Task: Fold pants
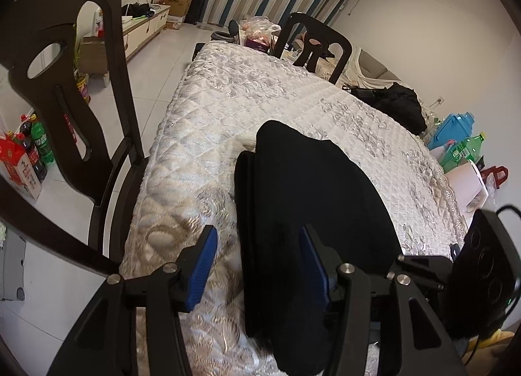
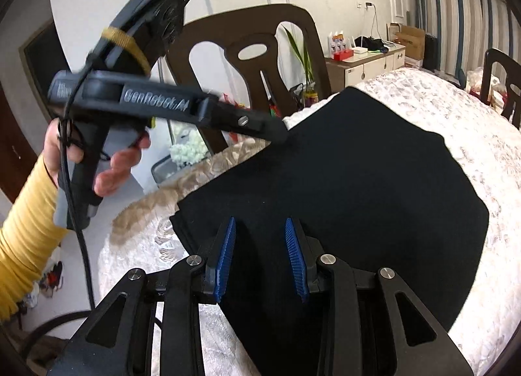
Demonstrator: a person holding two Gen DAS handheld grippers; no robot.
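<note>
We are looking close along each gripper's fingers; both views are sharing the black pants on the quilted table. The right view is facing the left gripper.

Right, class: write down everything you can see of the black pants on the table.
The black pants look like soft, matte, plain fabric, already folded into a compact stack; layered edges show at the side nearest the chair. They lie flat near the edge of the quilted white floral tablecloth. The left tool is open astride that edge; the right tool is open above the cloth, gripping nothing.
</note>
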